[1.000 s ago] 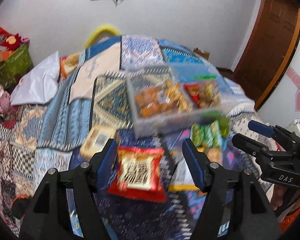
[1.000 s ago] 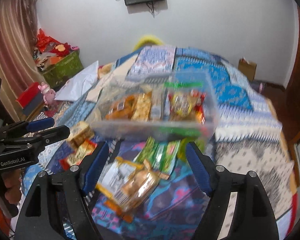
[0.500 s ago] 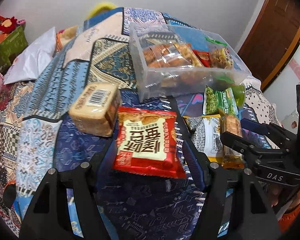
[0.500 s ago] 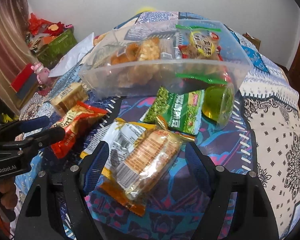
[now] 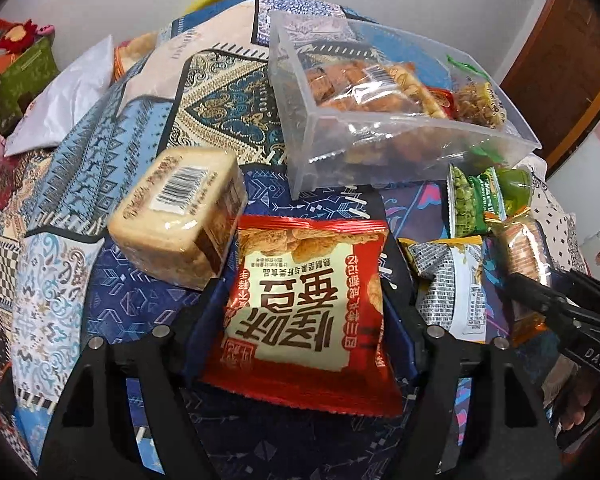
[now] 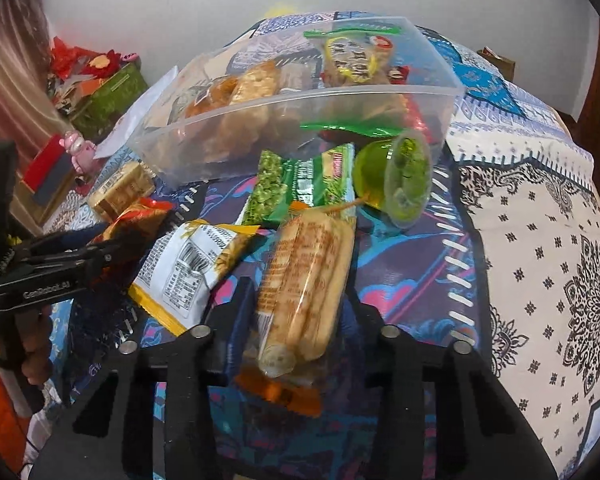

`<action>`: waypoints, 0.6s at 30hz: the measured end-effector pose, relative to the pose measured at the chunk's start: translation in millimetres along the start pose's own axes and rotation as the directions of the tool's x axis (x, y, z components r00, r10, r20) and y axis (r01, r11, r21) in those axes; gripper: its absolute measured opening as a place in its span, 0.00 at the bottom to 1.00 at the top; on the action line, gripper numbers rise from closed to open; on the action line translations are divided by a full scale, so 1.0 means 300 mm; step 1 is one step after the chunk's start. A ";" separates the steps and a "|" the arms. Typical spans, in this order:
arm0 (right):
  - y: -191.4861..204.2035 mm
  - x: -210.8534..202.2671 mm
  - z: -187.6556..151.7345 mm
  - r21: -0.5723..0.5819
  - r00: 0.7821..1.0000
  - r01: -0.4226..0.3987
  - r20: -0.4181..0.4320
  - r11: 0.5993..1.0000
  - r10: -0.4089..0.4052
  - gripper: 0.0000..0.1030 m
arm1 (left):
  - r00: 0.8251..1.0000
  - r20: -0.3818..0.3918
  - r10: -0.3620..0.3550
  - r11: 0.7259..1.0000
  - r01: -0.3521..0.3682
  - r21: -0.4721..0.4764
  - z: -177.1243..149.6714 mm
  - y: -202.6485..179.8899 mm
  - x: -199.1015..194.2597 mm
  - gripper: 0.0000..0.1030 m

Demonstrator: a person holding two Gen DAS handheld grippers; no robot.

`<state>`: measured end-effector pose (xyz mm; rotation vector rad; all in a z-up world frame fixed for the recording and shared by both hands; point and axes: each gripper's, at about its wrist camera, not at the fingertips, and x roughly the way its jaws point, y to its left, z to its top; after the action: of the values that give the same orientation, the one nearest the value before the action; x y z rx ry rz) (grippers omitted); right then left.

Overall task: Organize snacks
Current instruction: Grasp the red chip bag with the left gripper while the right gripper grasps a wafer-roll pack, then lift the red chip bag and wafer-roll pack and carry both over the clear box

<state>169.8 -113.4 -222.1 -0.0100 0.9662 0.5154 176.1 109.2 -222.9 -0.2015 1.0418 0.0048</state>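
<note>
A red snack packet lies flat on the bedspread between the fingers of my left gripper. Its jaws are opening and the pads flank the packet without squeezing it. My right gripper is closing on a clear pack of biscuit sticks, with both pads against its sides. Behind stands a clear plastic box holding several snacks. A wrapped cake block rests left of the red packet. A white-and-yellow packet, a green pea packet and a green jelly cup lie loose.
Everything sits on a patchwork bedspread. A white bag and a green box with red items are at the far left. A brown door is at the right. The spread's cream part is bare.
Both grippers have sunk toward the bed. The left one came down around the red packet. The right one's fingers drew in from wide apart onto the biscuit pack.
</note>
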 end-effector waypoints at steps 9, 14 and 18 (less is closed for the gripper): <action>-0.007 -0.050 -0.009 0.007 0.999 0.002 0.037 1.000 -0.002 0.32 | 0.999 0.038 0.012 0.999 -0.013 0.029 -0.026 -0.031 -0.032 0.64; -0.002 -0.095 0.013 0.005 0.998 -0.009 0.068 1.000 0.009 0.21 | 0.997 0.075 0.006 0.999 -0.009 0.038 -0.031 -0.054 -0.091 0.62; 0.012 -0.113 0.028 -0.012 0.996 0.003 0.094 1.000 -0.002 0.21 | 0.993 0.118 0.001 0.999 -0.006 0.039 -0.023 -0.066 -0.151 0.62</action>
<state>159.3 -122.3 -189.8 0.0019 0.8710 0.5151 149.3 92.7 -184.3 -0.1612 0.9235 -0.0007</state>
